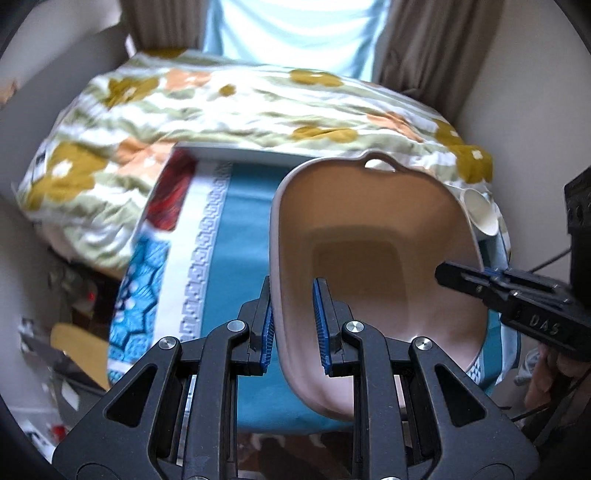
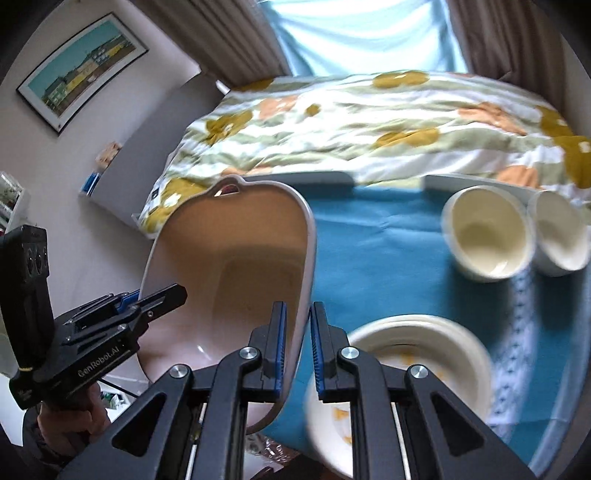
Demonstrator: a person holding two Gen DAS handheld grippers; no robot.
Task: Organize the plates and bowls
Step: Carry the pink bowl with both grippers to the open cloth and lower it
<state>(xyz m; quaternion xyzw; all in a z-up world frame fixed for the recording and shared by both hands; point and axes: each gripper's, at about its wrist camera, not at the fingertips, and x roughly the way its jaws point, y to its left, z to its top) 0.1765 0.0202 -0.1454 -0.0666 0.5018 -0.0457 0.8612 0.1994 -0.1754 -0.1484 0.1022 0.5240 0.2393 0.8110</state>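
Note:
A pale pink plastic basin (image 1: 376, 258) with a handle hole is held tilted above the blue-clothed table (image 1: 243, 221). My left gripper (image 1: 293, 325) straddles its left rim, jaws close around the wall. My right gripper (image 2: 297, 347) straddles its right rim (image 2: 306, 280) the same way; it shows in the left wrist view (image 1: 465, 277) too. Two cream bowls (image 2: 487, 236) (image 2: 561, 236) stand at the table's far right. A stack of cream plates (image 2: 417, 354) lies in front, just right of my right gripper.
A bed with a flowered quilt (image 2: 369, 122) lies behind the table. Curtains and a bright window (image 2: 362, 33) are beyond it. A framed picture (image 2: 81, 70) hangs on the left wall. Clutter sits on the floor at left (image 1: 55, 332).

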